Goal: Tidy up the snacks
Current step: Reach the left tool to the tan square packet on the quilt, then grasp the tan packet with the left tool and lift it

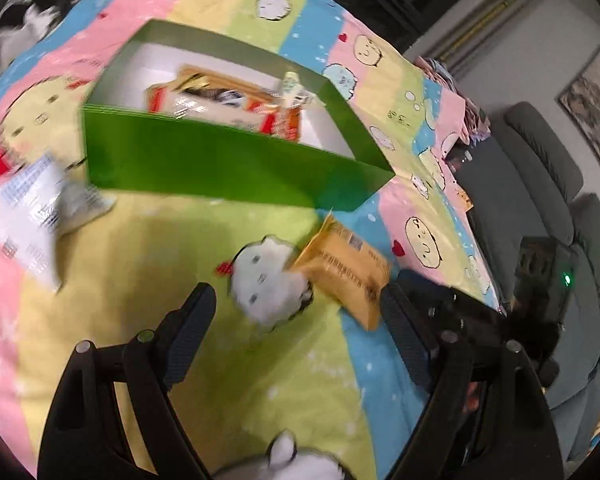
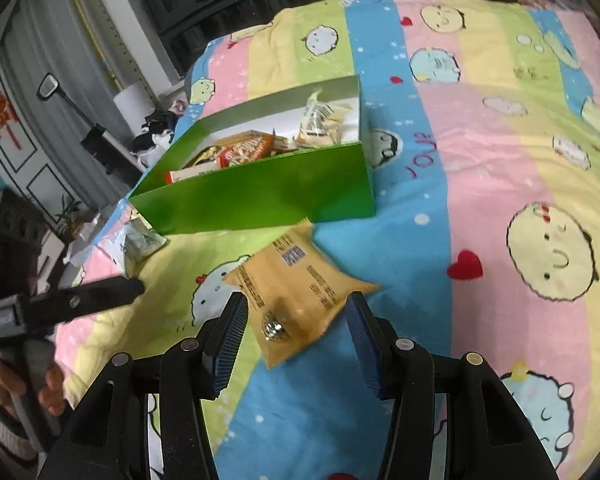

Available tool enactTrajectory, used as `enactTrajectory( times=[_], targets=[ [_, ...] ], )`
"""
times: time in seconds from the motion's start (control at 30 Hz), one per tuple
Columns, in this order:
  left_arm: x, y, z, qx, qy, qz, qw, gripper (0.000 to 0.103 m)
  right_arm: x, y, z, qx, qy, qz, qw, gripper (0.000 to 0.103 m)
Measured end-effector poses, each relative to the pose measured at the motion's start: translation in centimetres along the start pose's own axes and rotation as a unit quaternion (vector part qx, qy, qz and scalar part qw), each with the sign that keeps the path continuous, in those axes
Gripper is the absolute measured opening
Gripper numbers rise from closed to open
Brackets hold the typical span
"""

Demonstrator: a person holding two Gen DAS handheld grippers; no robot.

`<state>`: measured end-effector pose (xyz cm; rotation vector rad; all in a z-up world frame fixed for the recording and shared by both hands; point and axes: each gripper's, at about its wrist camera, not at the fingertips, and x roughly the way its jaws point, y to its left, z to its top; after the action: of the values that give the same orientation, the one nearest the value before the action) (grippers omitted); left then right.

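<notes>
A green open box (image 1: 236,168) (image 2: 260,196) sits on the cartoon bedsheet with several snack packets inside it. Just in front of it lies a yellow snack packet (image 2: 296,284) (image 1: 340,264), flat on the sheet. My right gripper (image 2: 298,320) is open, and its fingers straddle the near end of the packet without pressing on it. My left gripper (image 1: 300,320) is open and empty over the sheet, to the left of the yellow packet. A white printed packet (image 1: 32,216) (image 2: 138,244) lies by the box's left corner.
The striped pastel bedsheet (image 2: 480,160) stretches wide to the right of the box. A hand (image 2: 20,380) holds the left gripper (image 2: 100,296) at the bed's left side. A grey sofa (image 1: 540,184) stands beyond one bed edge, and dark furniture along the other.
</notes>
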<state>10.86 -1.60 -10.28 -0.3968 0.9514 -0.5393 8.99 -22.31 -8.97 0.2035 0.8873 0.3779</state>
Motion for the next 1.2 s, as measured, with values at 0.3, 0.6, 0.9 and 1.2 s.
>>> enactTrajectory(
  times=[0.3, 0.6, 0.9, 1.2],
  targets=[
    [6.8, -2.5, 2.2, 0.057, 0.041, 0.004, 0.9975, 0.084, 1.8, 0.0, -0.7, -0.005, 0.019, 0.006, 1.0, 0.06],
    [9.0, -3.4, 2.1, 0.083, 0.058, 0.027, 0.9945, 0.079, 2.9, 0.7, -0.9, -0.03, 0.028, -0.001, 0.999, 0.06],
    [9.1, -4.1, 1.9, 0.1, 0.066, 0.024, 0.9925, 0.065, 3.5, 0.6, -0.6, -0.02, 0.026, -0.005, 0.999, 0.06],
    [9.0, -4.3, 1.4, 0.103, 0.062, 0.022, 0.9925, 0.056, 3.7, 0.9, -0.6, -0.024, 0.027, -0.012, 0.999, 0.043]
  ],
)
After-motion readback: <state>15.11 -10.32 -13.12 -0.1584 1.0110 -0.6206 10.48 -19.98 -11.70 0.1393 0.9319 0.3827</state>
